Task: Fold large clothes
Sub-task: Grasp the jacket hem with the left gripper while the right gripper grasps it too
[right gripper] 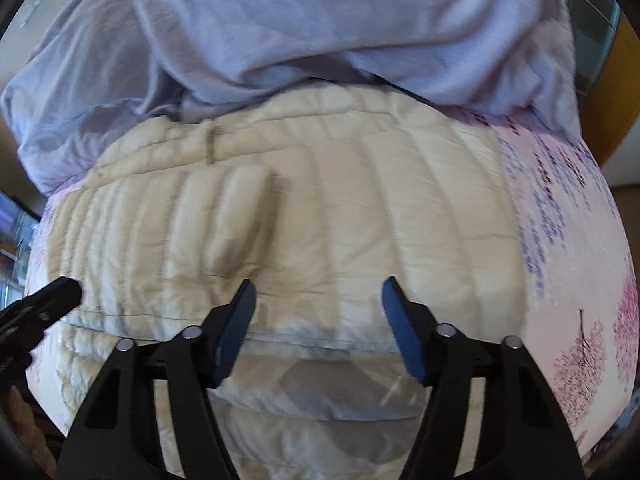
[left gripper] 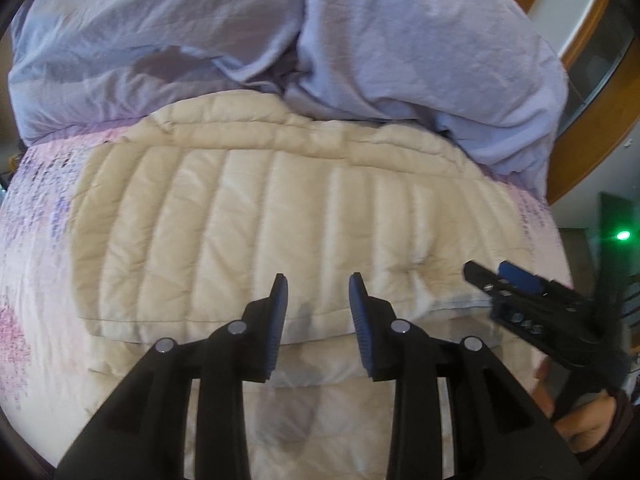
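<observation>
A cream quilted puffer jacket (left gripper: 260,216) lies folded flat on the bed; it also fills the right wrist view (right gripper: 320,216), with a sleeve (right gripper: 236,216) folded over its left part. My left gripper (left gripper: 318,284) is open and empty, hovering over the jacket's near folded edge. My right gripper (right gripper: 319,288) is open and empty above the same near edge, further right. The right gripper also shows at the right of the left wrist view (left gripper: 492,276). The left gripper's tip shows at the left of the right wrist view (right gripper: 60,292).
A crumpled lilac duvet (left gripper: 280,40) is heaped behind the jacket and shows in the right wrist view (right gripper: 320,20) too. A pink floral bedsheet (right gripper: 580,280) covers the bed. A wooden frame (left gripper: 592,120) and a green light (left gripper: 623,235) are at the right.
</observation>
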Tool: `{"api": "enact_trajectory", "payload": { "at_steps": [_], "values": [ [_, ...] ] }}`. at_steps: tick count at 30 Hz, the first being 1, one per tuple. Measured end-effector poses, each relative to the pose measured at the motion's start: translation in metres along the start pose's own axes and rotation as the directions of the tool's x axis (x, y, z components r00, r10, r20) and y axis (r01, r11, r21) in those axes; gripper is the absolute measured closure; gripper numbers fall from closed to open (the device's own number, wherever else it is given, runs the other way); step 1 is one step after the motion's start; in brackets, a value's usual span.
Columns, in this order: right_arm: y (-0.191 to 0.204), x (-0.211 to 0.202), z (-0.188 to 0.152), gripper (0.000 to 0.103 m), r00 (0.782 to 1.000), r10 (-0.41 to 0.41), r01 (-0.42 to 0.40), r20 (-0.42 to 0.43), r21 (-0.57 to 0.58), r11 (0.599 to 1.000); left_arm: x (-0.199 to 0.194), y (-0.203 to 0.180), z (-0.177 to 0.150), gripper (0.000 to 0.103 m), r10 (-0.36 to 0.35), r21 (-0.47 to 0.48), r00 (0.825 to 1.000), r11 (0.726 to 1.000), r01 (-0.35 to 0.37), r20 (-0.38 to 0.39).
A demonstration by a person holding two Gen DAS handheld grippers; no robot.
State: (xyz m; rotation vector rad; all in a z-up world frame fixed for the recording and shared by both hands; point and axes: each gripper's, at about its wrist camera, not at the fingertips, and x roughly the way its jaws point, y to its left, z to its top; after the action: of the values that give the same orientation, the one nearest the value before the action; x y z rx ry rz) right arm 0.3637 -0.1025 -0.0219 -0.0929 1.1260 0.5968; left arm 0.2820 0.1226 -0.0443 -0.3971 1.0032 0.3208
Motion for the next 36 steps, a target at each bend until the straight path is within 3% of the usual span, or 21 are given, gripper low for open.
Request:
{"api": "enact_trajectory", "payload": {
  "at_steps": [5, 13, 24, 36],
  "values": [
    [0.027, 0.002, 0.004, 0.053, 0.999, 0.041, -0.040, 0.013, -0.050, 0.998, 0.005, 0.021, -0.004, 0.070, 0.062, -0.012, 0.998, 0.998, -0.062, -0.005],
    [0.055, 0.013, 0.006, 0.054, 0.998, 0.056, -0.056, -0.002, -0.085, 0.995, 0.013, 0.047, -0.006, 0.067, 0.131, -0.023, 0.991, 0.991, -0.132, -0.017],
    [0.067, 0.029, 0.008, 0.054, 0.999, 0.031, -0.033, -0.022, -0.110, 0.993, 0.026, 0.064, -0.002, 0.066, 0.159, -0.032, 0.987, 0.987, -0.160, -0.040],
    [0.060, 0.060, -0.008, 0.055, 0.995, -0.008, -0.002, -0.099, -0.094, 0.996, 0.051, 0.070, -0.005, 0.065, 0.177, -0.025, 0.981, 0.983, -0.180, -0.078]
  ]
}}
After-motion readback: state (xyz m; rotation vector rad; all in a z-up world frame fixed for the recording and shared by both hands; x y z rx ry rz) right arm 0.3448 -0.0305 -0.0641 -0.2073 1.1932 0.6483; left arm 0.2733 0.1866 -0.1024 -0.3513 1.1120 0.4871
